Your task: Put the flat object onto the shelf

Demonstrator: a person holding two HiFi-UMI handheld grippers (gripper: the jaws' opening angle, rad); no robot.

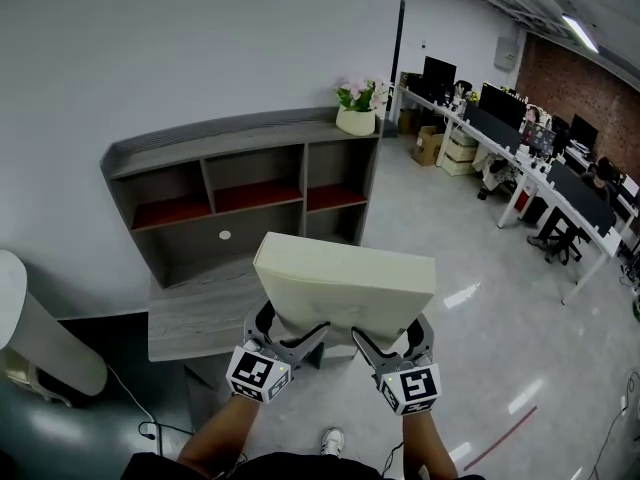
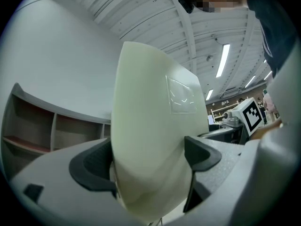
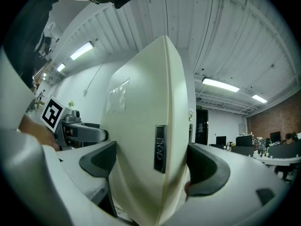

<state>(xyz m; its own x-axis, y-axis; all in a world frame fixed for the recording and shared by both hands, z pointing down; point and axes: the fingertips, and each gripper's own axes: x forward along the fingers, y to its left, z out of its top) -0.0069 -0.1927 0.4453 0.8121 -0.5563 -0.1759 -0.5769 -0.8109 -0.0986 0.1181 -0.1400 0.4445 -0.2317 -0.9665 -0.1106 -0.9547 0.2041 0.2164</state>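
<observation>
A flat cream-white case [image 1: 347,284] is held up in the air in front of the grey shelf unit [image 1: 240,193]. My left gripper [image 1: 290,345] is shut on its near left edge and my right gripper [image 1: 372,349] is shut on its near right edge. In the left gripper view the case [image 2: 153,126] fills the gap between the dark pads [image 2: 200,152]. In the right gripper view the case [image 3: 148,140] shows a small dark label on its spine, clamped between the pads [image 3: 207,168]. The shelf has red-lined upper compartments and a lower grey ledge [image 1: 200,313].
A flower pot [image 1: 357,108] stands on the shelf's top right end. A white rounded object [image 1: 40,343] is at the left by the wall. Office desks with monitors [image 1: 530,148] run along the right. Shiny floor lies below.
</observation>
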